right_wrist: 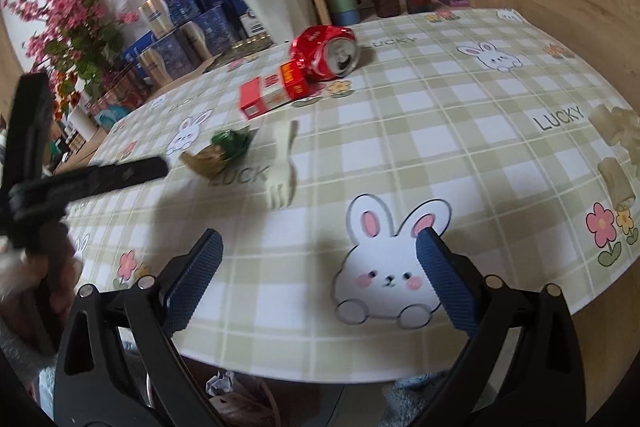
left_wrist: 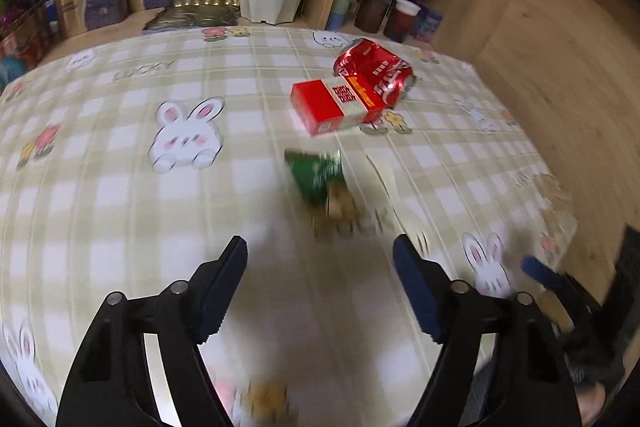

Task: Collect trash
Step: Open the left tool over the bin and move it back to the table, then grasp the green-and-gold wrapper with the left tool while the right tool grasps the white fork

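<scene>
Left wrist view: trash all over the bunny surface (left_wrist: 120, 131)

Both the left gripper (left_wrist: 320, 259) and right gripper (right_wrist: 320, 251) hang open, empty; crushed can (left_wrist: 374, 71) touches red box (left_wrist: 332, 105), green wrapper (left_wrist: 316, 179) nearby.

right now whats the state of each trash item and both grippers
red can: crushed, on its side, open end showing
red box: lying flat, touching the can
green wrapper: crumpled, on the cloth
plastic fork: lying flat, on the cloth
left gripper: open, holding nothing
right gripper: open, holding nothing
</scene>
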`<move>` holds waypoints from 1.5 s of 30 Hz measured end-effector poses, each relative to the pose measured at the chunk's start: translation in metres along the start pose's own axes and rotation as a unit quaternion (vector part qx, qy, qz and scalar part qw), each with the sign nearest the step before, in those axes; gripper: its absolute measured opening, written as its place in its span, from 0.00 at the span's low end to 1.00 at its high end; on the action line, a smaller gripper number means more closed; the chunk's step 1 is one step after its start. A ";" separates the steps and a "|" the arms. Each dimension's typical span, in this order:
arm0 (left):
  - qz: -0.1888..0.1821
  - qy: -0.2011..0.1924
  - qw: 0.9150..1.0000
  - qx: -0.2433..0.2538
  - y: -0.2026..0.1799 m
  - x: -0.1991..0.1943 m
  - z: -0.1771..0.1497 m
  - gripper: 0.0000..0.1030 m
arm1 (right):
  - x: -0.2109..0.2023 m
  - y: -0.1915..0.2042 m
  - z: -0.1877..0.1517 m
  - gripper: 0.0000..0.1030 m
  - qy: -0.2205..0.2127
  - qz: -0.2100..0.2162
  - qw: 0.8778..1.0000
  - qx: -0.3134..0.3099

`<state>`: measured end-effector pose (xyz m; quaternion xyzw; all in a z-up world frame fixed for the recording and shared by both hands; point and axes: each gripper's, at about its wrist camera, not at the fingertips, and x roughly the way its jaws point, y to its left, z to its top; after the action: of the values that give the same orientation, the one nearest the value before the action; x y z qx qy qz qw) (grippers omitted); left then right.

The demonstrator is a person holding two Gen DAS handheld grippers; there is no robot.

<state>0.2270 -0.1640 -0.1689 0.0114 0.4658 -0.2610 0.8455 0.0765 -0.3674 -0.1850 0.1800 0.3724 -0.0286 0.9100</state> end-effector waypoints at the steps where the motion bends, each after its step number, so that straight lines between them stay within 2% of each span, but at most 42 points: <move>1: 0.002 0.005 1.000 0.000 -0.002 0.010 0.008 0.70 | 0.001 -0.003 0.001 0.93 0.000 -0.002 1.000 0.001; 6: 0.022 0.031 0.999 0.018 -0.012 0.047 0.027 0.69 | 0.005 -0.018 0.004 0.93 0.003 -0.009 1.000 0.005; 10: 0.041 0.044 0.998 0.026 -0.012 0.064 0.031 0.69 | 0.007 -0.024 0.006 0.93 0.002 -0.013 1.000 0.005; 12: 0.042 0.047 0.998 0.028 -0.009 0.068 0.032 0.47 | 0.009 -0.024 0.008 0.93 0.003 -0.013 1.000 0.003; 13: 0.028 0.048 0.998 0.023 -0.006 0.068 0.032 0.38 | 0.010 -0.024 0.008 0.93 0.004 -0.012 1.000 0.001; 16: 0.013 0.042 0.999 0.002 0.005 0.060 0.030 0.31 | 0.016 -0.014 0.012 0.89 0.008 -0.010 1.000 -0.020; 19: 0.006 0.031 0.999 -0.015 0.019 0.044 0.024 0.30 | 0.024 -0.004 0.017 0.83 0.016 0.001 0.999 -0.038; 20: 0.003 0.028 0.999 -0.020 0.023 0.038 0.022 0.29 | 0.030 0.000 0.020 0.81 0.024 0.016 0.999 -0.037; 21: 0.003 0.022 0.999 -0.023 0.028 0.030 0.019 0.29 | 0.037 0.004 0.024 0.76 0.035 0.037 0.998 -0.033; 22: 0.004 0.018 1.000 -0.025 0.032 0.024 0.017 0.29 | 0.041 0.007 0.025 0.68 0.040 0.044 0.998 -0.032; 23: 0.004 0.014 0.999 -0.029 0.036 0.017 0.014 0.29 | 0.049 0.013 0.028 0.65 0.046 0.044 0.997 -0.036; 25: 0.003 0.005 0.999 -0.042 0.046 0.001 0.006 0.29 | 0.059 0.022 0.031 0.56 0.052 0.038 0.997 -0.048; 28: 0.004 -0.006 0.999 -0.052 0.055 -0.020 -0.006 0.29 | 0.076 0.033 0.034 0.50 0.064 0.031 0.996 -0.050; 34: 0.009 -0.027 0.997 -0.072 0.075 -0.058 -0.033 0.28 | 0.092 0.049 0.041 0.40 0.066 -0.001 0.996 -0.058; 39: 0.007 -0.032 0.997 -0.076 0.080 -0.076 -0.050 0.28 | 0.099 0.068 0.040 0.38 0.078 -0.052 0.988 -0.122; 42: -0.014 -0.026 0.997 -0.075 0.082 -0.083 -0.060 0.28 | 0.097 0.065 0.040 0.25 0.087 -0.052 0.987 -0.124; 45: -0.023 -0.025 0.997 -0.073 0.082 -0.090 -0.068 0.28 | 0.093 0.065 0.036 0.25 0.090 -0.045 0.986 -0.136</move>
<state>0.1723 -0.0367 -0.1538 -0.0674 0.4627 -0.2456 0.8491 0.1796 -0.3118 -0.2050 0.0399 0.4609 -0.0020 0.8866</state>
